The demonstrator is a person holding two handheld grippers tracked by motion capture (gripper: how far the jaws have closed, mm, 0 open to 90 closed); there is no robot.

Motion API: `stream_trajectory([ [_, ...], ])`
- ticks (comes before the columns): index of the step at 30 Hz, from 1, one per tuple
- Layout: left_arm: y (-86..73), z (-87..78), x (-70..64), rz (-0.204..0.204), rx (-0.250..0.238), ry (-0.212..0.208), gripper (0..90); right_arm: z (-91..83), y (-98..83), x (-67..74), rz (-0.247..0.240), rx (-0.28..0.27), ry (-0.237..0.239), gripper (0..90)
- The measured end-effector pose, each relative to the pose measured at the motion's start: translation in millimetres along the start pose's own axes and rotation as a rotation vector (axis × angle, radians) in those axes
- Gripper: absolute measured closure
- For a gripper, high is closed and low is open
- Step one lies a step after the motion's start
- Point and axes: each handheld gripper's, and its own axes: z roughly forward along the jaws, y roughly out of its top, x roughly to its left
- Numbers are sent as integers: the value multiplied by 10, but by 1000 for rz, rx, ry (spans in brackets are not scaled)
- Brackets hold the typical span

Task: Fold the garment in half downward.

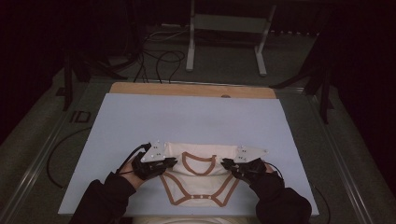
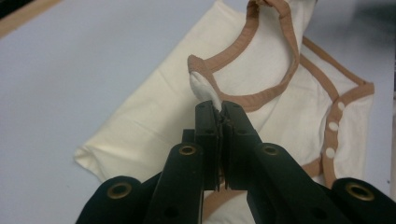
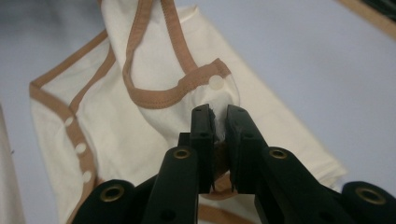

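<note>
Cream cotton with tan binding: a baby bodysuit (image 1: pixel 201 179) lies on the pale blue board (image 1: pixel 140 116), toward the near edge at about 6 o'clock, its snap crotch pointing at the person. It looks part-folded, with a doubled band of cloth across the top, under the neckline.

The left gripper (image 1: pixel 172 162) has its jaws closed on a pinch of the shoulder cloth at the bodysuit's 10 o'clock; in the left gripper view (image 2: pixel 218 108) a small tuft of white fabric sticks up between the tips. The right gripper (image 1: pixel 225 163) is likewise clamped on the opposite shoulder at 2 o'clock, just under a snap by the tan neckline (image 3: pixel 159 95) in the right gripper view (image 3: pixel 219 112).

The step in hand reads as laying the shoulders down to finish a fold. To do it well:
- Keep both hands level with each other, so the neckline lands straight, not skewed.
- Hold light tension between the two pinches; slack will let the middle bunch.
- Lower until the cloth rests flat before letting go.
- Both grips are shallow, on the edge only, so avoid any jerk that could pull the fabric free.
</note>
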Motion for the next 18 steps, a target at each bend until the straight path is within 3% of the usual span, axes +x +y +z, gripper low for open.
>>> stream_trajectory([
  [7,-144,41,-205,24,54,-38,864,59,-150,115,7,43,41,821],
  [14,-263,55,-218,25,56,-67,859,56,-250,198,31,54,80,817],
  [18,-322,126,-191,-3,97,-96,848,103,-305,229,26,69,89,813],
])
